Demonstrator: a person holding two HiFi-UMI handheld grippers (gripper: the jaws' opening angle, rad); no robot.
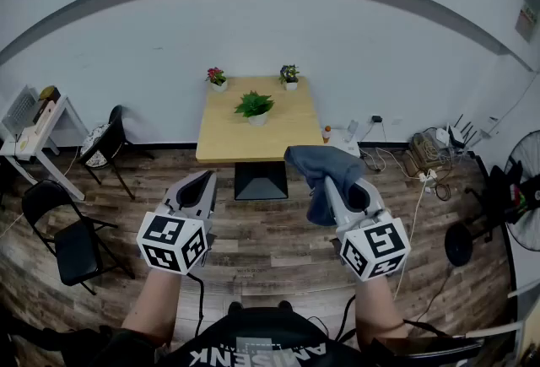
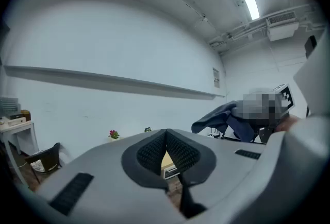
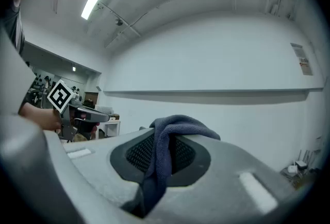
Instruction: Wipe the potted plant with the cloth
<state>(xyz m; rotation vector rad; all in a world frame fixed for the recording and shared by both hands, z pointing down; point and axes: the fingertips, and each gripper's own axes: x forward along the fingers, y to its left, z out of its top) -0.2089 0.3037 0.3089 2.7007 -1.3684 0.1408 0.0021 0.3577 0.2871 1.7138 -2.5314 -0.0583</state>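
A wooden table (image 1: 291, 133) stands ahead by the white wall with three potted plants: a green leafy one (image 1: 255, 106) in the middle, a pink-flowered one (image 1: 217, 78) at the back left, a small one (image 1: 289, 76) at the back right. My right gripper (image 1: 331, 180) is shut on a dark blue cloth (image 1: 325, 175), which drapes over its jaws (image 3: 164, 156). My left gripper (image 1: 202, 181) is shut with nothing in it; its pads (image 2: 178, 153) meet at the tip. Both grippers are held level, well short of the table.
Black chairs (image 1: 72, 234) and a white side table (image 1: 34, 142) stand at the left. Cables, a power strip (image 1: 426, 175) and a fan (image 1: 527, 205) lie at the right. An orange bottle (image 1: 326, 134) sits on the floor by the table. Wood floor lies between me and the table.
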